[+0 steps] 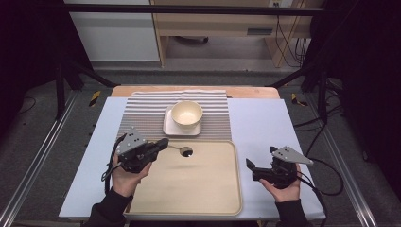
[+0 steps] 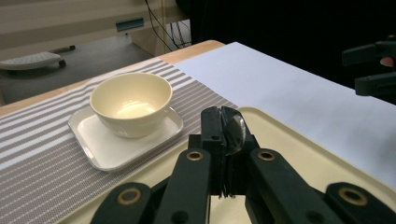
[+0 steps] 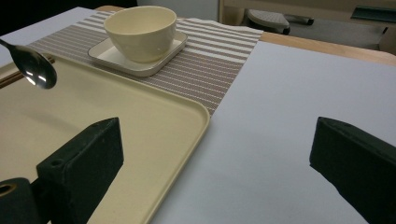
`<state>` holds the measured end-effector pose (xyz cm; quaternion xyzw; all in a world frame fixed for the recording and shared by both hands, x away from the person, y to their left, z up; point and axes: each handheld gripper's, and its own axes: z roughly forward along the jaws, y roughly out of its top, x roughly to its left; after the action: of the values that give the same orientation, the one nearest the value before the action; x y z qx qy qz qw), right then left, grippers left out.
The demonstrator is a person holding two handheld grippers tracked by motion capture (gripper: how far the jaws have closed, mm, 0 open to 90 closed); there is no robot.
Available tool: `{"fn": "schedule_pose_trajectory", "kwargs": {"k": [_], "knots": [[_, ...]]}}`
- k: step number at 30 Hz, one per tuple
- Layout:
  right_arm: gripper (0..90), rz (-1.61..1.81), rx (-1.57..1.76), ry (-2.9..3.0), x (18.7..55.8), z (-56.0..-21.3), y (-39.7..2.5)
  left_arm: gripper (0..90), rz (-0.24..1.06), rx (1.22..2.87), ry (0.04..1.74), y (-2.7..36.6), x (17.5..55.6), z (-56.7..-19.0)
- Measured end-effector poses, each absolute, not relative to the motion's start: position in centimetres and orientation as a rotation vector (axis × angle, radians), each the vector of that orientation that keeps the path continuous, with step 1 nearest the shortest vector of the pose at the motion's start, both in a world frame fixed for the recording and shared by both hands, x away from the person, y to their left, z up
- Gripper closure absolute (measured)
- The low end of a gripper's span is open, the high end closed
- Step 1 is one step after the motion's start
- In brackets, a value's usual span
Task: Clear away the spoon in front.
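A metal spoon (image 1: 186,151) hangs just above the far left part of the beige tray (image 1: 208,198), its handle clamped in my left gripper (image 1: 163,144). In the left gripper view the jaws are shut on the spoon (image 2: 235,132), whose bowl points away from me. Beyond it, a cream bowl (image 1: 187,114) sits on a square white plate (image 1: 169,127). My right gripper (image 1: 261,158) is open and holds nothing, over the pale mat to the right of the tray. In the right gripper view the spoon (image 3: 35,70) shows at the far left above the tray (image 3: 140,126), with the bowl (image 3: 140,29) behind.
A striped placemat (image 1: 142,113) lies under the plate at the back of the table. A pale blue-white mat (image 1: 260,123) covers the tabletop beneath it and the tray. Black frame bars and cables stand beyond both sides of the table.
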<state>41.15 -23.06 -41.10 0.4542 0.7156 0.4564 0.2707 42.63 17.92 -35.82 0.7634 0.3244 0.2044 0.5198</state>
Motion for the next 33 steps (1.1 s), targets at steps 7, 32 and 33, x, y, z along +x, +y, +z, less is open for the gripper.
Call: {"fn": "schedule_pose_trajectory", "kwargs": {"k": [7, 32, 33], "knots": [[2.9, 1.221, 1.222, 1.940, 41.1, -41.2, -22.9, 88.3, 0.469, 1.848, 0.759, 17.2, 41.9, -36.3], [2.8, 1.226, 1.224, 1.935, 41.1, -41.2, -22.9, 88.2, 0.362, 1.950, 0.772, 15.0, 41.0, -39.1], [2.8, 1.224, 1.223, 1.935, 41.1, -41.2, -22.9, 88.1, 0.361, 1.956, 0.778, 15.0, 41.0, -39.2]]}}
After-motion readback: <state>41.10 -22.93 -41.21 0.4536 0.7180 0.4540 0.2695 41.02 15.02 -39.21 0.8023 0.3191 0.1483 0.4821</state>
